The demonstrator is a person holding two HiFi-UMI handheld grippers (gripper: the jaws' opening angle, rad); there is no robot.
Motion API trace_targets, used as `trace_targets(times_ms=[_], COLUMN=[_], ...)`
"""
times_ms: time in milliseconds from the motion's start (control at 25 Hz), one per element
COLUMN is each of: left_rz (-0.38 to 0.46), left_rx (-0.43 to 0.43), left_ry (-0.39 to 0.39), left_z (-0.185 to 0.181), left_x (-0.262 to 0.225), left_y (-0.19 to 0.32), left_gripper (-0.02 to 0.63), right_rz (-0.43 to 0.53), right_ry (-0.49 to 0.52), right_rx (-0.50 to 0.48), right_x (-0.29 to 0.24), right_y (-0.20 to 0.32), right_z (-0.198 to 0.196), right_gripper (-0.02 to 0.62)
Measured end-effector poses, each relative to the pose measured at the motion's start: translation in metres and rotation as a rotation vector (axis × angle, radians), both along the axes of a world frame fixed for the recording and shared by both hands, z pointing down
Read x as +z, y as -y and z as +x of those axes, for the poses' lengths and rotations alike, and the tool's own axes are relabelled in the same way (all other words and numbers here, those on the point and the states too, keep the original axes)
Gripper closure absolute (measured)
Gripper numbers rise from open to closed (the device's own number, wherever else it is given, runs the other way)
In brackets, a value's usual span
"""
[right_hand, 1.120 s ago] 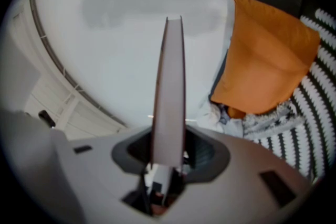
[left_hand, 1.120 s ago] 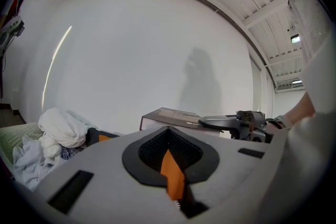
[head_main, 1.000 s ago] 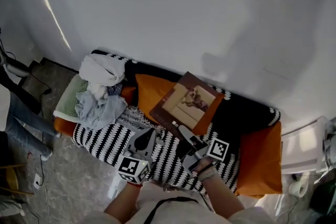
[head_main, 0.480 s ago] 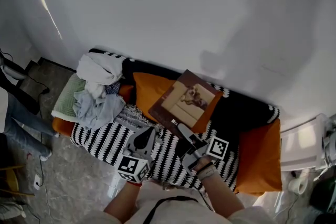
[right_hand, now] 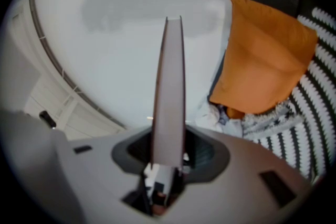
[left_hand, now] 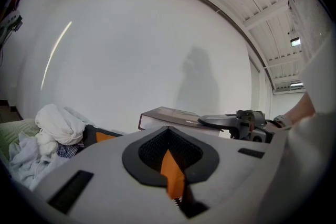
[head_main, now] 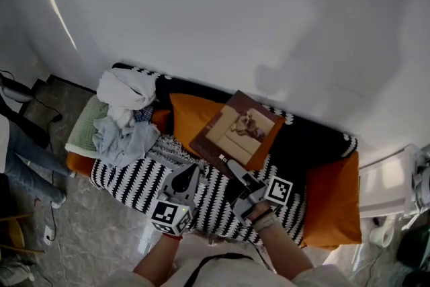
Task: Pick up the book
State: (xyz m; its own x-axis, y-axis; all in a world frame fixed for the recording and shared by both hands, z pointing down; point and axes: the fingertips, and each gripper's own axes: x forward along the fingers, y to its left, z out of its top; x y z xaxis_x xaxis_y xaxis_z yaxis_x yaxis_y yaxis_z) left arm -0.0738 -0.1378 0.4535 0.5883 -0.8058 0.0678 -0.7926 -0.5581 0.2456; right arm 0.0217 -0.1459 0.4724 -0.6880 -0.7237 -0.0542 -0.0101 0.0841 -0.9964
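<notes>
The brown book (head_main: 238, 131) with a pale picture on its cover is held flat over the couch. My right gripper (head_main: 232, 168) is shut on its near corner. In the right gripper view the book (right_hand: 169, 86) stands edge-on between the pads of the right gripper (right_hand: 168, 152). The left gripper (head_main: 185, 179) hovers to the left of the book over the striped blanket, shut and holding nothing. From the left gripper (left_hand: 168, 131) view, the book (left_hand: 170, 114) shows side-on with the right gripper (left_hand: 231, 120) clamped on it.
A black-and-white striped blanket (head_main: 127, 178) covers the couch. An orange cushion (head_main: 188, 114) lies under the book and another (head_main: 332, 201) at the right end. A pile of clothes (head_main: 127, 111) sits on a green pad (head_main: 84, 128) at the left. A white wall rises behind.
</notes>
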Motion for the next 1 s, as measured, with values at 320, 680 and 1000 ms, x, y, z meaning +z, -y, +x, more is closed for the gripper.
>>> trace_targets(times_ms=[320,680,1000], left_rz=[-0.008,-0.017,-0.029], left_rx=[0.008,0.022,0.033], left_ry=[0.002,0.003,0.0], left_z=[0.0,0.0,-0.003], left_x=[0.004,0.006,0.014], left_y=[0.0,0.003,0.007], left_gripper=[0.583,0.583,0.583], right_rz=[0.0,-0.013,-0.019], right_ry=[-0.002,0.006,0.008], right_rx=[0.0,0.013,0.03], right_x=[0.002,0.004,0.009], right_y=[0.001,0.001,0.003], right_z=[0.0,-0.001,-0.003], right_gripper=[0.434,0.434,0.434])
